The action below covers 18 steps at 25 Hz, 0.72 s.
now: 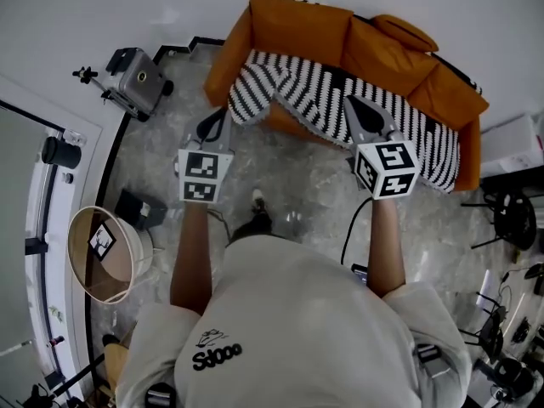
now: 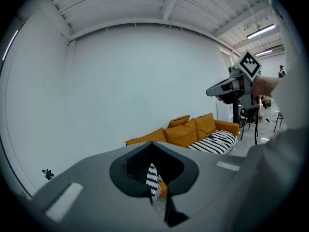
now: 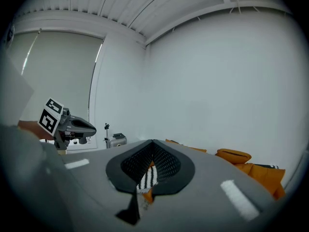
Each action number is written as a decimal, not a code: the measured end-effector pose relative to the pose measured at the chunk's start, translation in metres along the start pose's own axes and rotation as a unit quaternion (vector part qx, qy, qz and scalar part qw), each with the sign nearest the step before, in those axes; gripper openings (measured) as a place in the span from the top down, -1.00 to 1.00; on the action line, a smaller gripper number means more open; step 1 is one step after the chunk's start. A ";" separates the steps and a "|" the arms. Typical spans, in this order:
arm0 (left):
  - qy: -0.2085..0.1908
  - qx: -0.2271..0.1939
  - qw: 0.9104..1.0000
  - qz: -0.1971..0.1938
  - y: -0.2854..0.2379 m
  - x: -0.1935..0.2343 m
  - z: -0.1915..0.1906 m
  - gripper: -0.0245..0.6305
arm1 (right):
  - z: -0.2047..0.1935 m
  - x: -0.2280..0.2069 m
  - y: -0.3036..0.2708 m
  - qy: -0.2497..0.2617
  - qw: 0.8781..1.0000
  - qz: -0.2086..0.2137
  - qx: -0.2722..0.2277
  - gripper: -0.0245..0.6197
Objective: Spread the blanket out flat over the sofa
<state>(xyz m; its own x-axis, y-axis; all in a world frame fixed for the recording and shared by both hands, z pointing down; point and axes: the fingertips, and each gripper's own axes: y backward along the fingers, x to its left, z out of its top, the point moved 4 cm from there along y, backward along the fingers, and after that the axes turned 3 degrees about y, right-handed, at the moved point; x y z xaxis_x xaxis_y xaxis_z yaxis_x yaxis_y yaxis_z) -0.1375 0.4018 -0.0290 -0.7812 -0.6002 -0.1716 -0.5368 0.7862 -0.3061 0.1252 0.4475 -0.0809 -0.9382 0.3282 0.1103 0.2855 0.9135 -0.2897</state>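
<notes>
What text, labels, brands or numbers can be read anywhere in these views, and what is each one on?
"Sjooo", as best the stylised letters read: dark print on the person's shirt.
No words on the two marker cubes or on the card inside the round bin: they carry only black-and-white square patterns.
Nothing legible shows in either gripper view.
</notes>
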 end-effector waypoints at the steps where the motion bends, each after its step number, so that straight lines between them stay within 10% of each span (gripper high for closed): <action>1: 0.000 0.002 1.000 -0.004 -0.010 0.009 0.000 0.89 | 0.003 -0.002 -0.010 -0.001 1.000 -0.003 0.002 0.91; 18: 0.009 0.031 0.999 -0.039 -0.144 0.118 -0.009 0.89 | 0.020 -0.033 -0.171 -0.011 0.999 -0.014 0.051 0.91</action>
<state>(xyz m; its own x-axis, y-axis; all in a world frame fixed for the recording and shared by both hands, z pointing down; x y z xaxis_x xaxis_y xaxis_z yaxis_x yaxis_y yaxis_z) -0.1551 0.2195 0.0027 -0.7433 -0.6564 -0.1289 -0.5761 0.7261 -0.3753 0.1029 0.2754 -0.0542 -0.9499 0.2965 0.0990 0.2389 0.8928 -0.3818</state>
